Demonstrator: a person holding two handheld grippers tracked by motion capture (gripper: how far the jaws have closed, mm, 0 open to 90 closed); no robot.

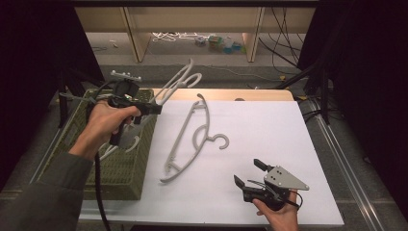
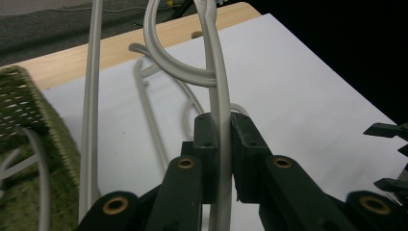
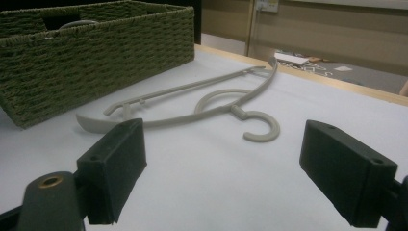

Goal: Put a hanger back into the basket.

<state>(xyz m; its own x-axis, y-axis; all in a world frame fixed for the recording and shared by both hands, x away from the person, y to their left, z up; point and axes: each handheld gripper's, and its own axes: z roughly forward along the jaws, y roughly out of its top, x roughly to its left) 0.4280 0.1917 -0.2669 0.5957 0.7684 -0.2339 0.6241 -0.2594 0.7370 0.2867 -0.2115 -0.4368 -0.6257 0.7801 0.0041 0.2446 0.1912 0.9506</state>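
Grey hanger [image 2: 219, 110] clamped in left gripper [image 2: 221, 139]; high view adds right gripper [image 1: 249, 174], apart

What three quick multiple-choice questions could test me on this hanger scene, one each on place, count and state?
1. Where does the green basket sit? A left of the sheet; B right of it; C on a shelf.
2. How many hangers lie flat on the white sheet? A three; B none; C one.
3. The right gripper is: A clamped on a hanger; B open; C inside the basket.

Answers: 1 A, it sits at the sheet's left edge. 2 C, one flat hanger; the left gripper holds the other hanger up. 3 B, its fingers stand apart.
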